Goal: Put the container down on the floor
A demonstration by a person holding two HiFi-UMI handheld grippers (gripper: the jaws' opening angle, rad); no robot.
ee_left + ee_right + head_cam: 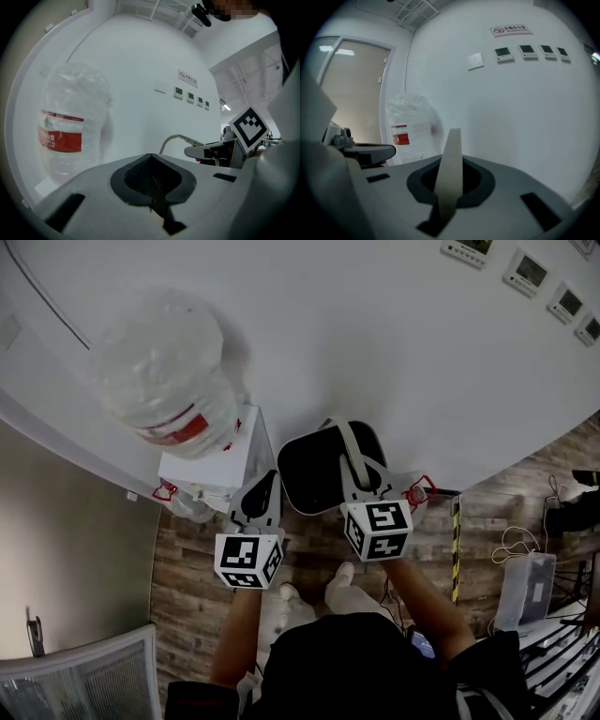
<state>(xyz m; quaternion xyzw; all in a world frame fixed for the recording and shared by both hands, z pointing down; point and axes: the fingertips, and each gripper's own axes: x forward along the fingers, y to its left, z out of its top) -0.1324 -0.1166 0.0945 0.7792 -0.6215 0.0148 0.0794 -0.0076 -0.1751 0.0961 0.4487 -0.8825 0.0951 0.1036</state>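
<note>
Our right tool [358,486] pinches the pale curved handle [349,442] of the round black container [309,474], mid-frame above the brown wood floor [202,559]. Our left tool [261,491] is pressed together, empty. We should lower slowly, level, then let go.

Head view: from above the person, facing steeply down; white wall [375,334] fills 12 o'clock, wood floor [187,587] lies at 7 o'clock, and the left gripper [263,491] and right gripper [358,470] sit near centre.
Left gripper view: low behind its own jaws, roughly level, facing the wall; water bottle [70,136] at 9 o'clock, wall panels [190,96] at 1 o'clock, right gripper at 3 o'clock.
Right gripper view: same setting; pale handle [450,173] very near the lens at 6 o'clock, left gripper at 9 o'clock.
Shared: all three views see the wall, bottle and panels.
</note>
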